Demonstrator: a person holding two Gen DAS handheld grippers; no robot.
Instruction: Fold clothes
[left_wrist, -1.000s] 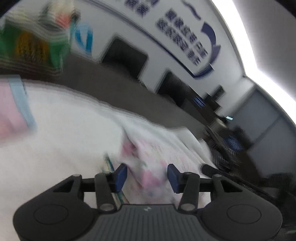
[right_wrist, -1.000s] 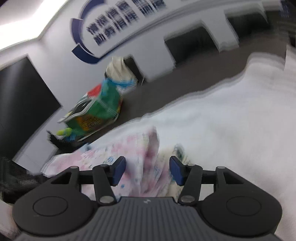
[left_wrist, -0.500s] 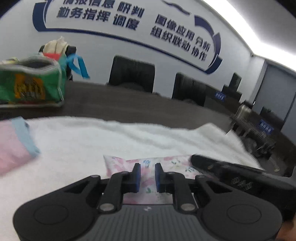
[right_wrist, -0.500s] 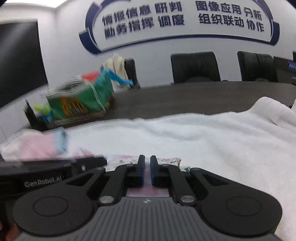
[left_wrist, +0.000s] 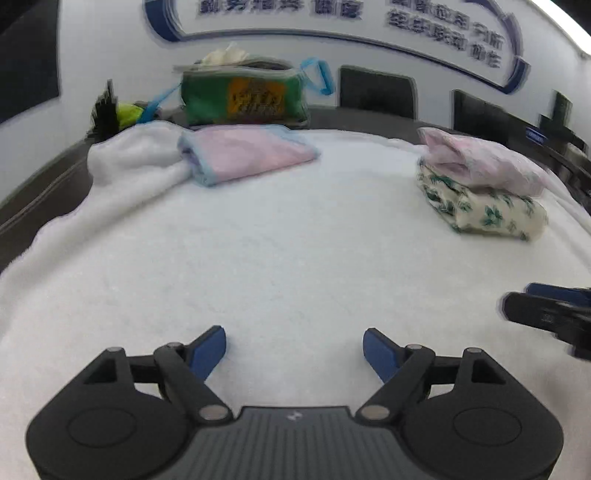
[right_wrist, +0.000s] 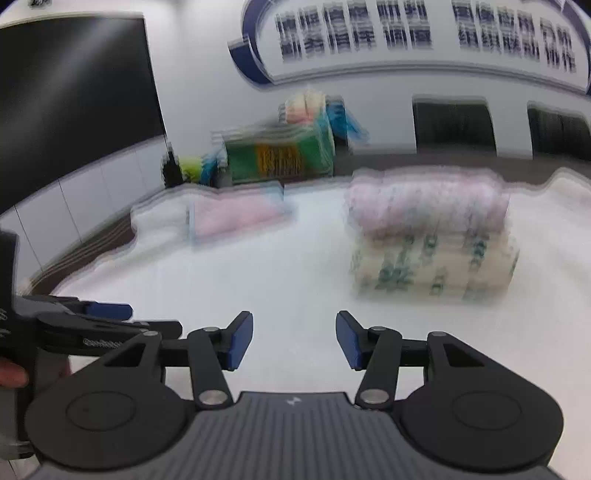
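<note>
The left view is giving a sharp look at the folded stack (left_wrist: 484, 184) at right, a pink piece lying on a leaf-print one; the right view is smearing it (right_wrist: 430, 240) at centre right. Both claws, left (left_wrist: 294, 349) and right (right_wrist: 294, 339), are gaping wide, holding nothing, over fluffy white towel (left_wrist: 277, 240), well short of the stack. A pink cloth (left_wrist: 247, 155) is lying upper left.

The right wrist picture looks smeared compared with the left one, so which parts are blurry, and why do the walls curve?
Right wrist view: heavy motion smear doubles the folded stack and green bag, while the right tool stays crisp. Left wrist view: only mild blur, the pink towel and stack read clearly, with glare at the top right corner. Both views bend the wall lettering through fisheye distortion.
</note>
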